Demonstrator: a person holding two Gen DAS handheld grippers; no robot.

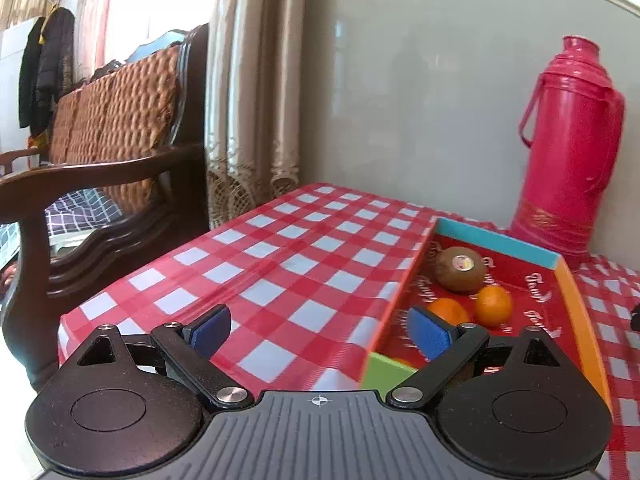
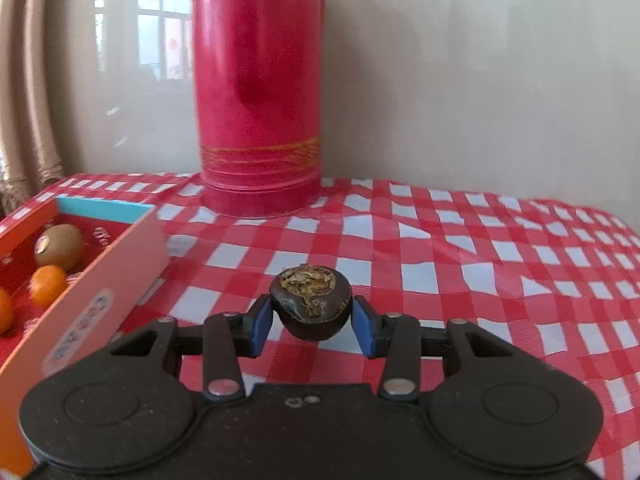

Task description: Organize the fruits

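Observation:
A colourful cardboard box lies on the checked tablecloth. It holds a brown kiwi with a sticker and two oranges. The box, kiwi and an orange also show at the left of the right wrist view. My left gripper is open and empty, straddling the box's near left wall. My right gripper is shut on a dark round mangosteen, right of the box, just above the cloth.
A tall pink thermos stands behind the box against the wall, and shows in the right wrist view. A wooden chair and curtains are left of the table. The red-white tablecloth stretches to the right.

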